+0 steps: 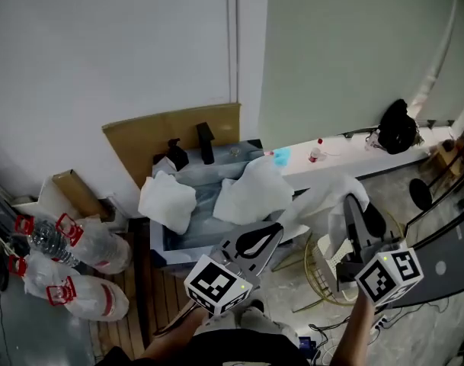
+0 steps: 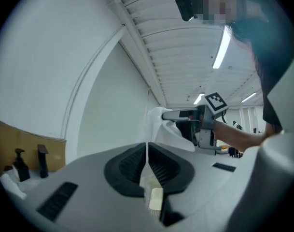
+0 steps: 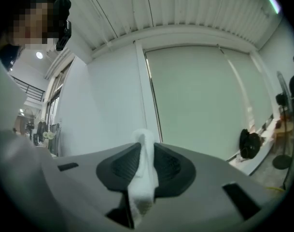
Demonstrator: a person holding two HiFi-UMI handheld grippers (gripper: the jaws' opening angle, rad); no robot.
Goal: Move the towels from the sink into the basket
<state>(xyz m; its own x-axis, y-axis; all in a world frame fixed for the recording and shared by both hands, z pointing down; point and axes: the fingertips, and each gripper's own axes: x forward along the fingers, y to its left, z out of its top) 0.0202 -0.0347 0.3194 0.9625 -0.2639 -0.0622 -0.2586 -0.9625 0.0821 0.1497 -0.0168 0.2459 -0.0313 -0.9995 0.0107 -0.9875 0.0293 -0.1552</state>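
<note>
A white towel [image 1: 323,193] hangs stretched between my two grippers, above and to the right of the sink [image 1: 164,244]. My right gripper [image 1: 356,201] is shut on its upper end, and the cloth shows bunched between the pads [image 3: 146,161]. My left gripper [image 1: 276,232] is shut on a thin edge of the same towel [image 2: 162,124], seen as a white sliver between its pads. Two more white towels lie on the sink, one at its left [image 1: 167,200] and one over its right edge [image 1: 251,189]. The gold wire basket [image 1: 314,277] stands on the floor below my right gripper.
A black faucet [image 1: 206,142] and a soap dispenser [image 1: 176,152] stand behind the sink, with cardboard [image 1: 171,132] against the wall. Bags of plastic bottles [image 1: 72,261] lie at the left. On the white ledge are a black bag [image 1: 397,126] and a small bottle [image 1: 315,151].
</note>
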